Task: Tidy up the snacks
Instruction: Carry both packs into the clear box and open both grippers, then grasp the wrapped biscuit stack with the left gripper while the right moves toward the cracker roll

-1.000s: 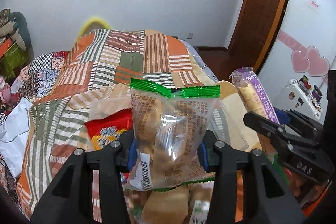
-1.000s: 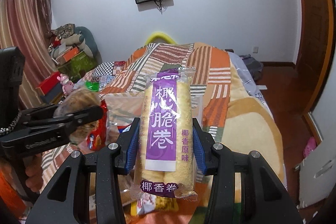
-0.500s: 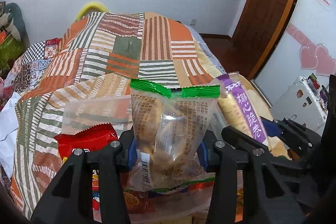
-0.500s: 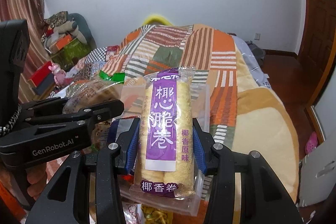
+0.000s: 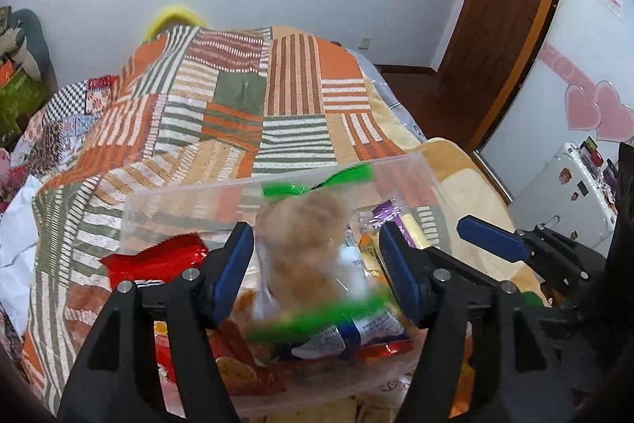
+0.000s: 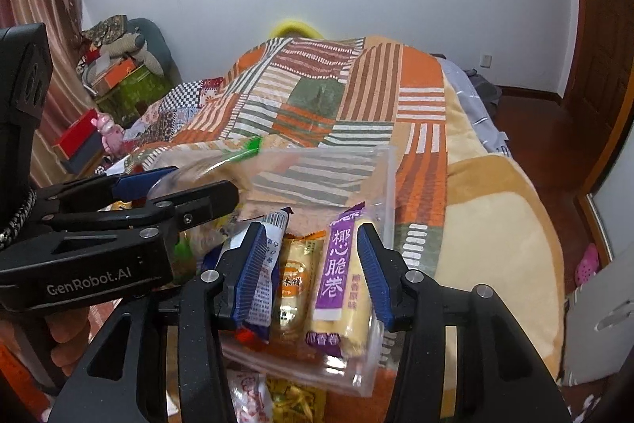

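Observation:
A clear plastic bin [image 5: 277, 181] [image 6: 380, 177] stands on the bed and holds several snack packs. My left gripper [image 5: 317, 268] [image 6: 202, 181] hangs over it with its jaws opening. A blurred clear bag of brown buns with green seals [image 5: 309, 252] drops between the pads, which stand apart from it. My right gripper [image 6: 313, 274] is over the bin's right side, jaws opening. The purple egg-roll pack [image 6: 337, 284] [image 5: 390, 215] lies loose in the bin below them, beside a golden pack [image 6: 295, 280] and a blue-white pack [image 6: 265, 264]. A red bag [image 5: 158, 260] pokes out at the bin's left.
The bin rests on a striped patchwork quilt [image 5: 237, 113] with a beige blanket [image 6: 495, 224] to the right. More snack packs [image 6: 293, 395] lie in front of the bin. A wooden door [image 5: 503, 6] and white cabinet [image 5: 570, 193] stand right; boxes and clutter [image 6: 119, 82] left.
Both grippers sank over the bin. The left jaws spread and the bun bag slipped down from them. The purple pack left the right jaws and now lies in the bin.

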{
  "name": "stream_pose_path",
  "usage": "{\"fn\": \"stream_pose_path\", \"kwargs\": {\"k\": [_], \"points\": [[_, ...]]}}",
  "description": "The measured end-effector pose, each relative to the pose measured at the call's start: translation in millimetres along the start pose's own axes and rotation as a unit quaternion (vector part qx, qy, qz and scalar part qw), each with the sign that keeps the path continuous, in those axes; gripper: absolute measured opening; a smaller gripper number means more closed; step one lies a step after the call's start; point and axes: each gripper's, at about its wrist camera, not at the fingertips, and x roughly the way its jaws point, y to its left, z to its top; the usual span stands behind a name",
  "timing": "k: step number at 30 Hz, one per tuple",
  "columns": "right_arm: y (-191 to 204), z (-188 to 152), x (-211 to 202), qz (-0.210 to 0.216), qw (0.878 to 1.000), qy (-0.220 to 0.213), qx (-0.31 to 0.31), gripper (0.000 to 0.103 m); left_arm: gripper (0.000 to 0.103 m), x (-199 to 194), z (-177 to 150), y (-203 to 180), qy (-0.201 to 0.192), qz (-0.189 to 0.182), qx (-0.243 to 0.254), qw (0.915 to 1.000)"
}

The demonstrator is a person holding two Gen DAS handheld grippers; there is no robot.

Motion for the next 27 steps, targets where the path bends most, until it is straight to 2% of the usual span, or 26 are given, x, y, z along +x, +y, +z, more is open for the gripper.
{"fn": "stream_pose_path", "kwargs": {"k": [5,11,20,27], "points": [[1.8,-2.7,-17.4,-0.001,1.000,-0.011,-0.006,0.048,0.069,-29.4,-1.6,-2.3,-0.019,-0.007,0.006,0.9998],[5.7,-12.3,-40.7,0.009,1.000,-0.022,-0.010,0.053,0.076,-65.1,-13.0,2.2,-0.036,0.001,0.014,0.9993],[18.3,-37.4,-51.7,0.022,0.999,-0.009,-0.023,0.061,0.082,-89.0,-52.0,21.6,-0.013,0.017,0.020,0.9996],[25.8,-67.4,-34.5,0.026,0.999,0.034,-0.026,0.067,0.083,-88.8,-90.1,34.3,0.025,0.014,0.016,0.9995]]}}
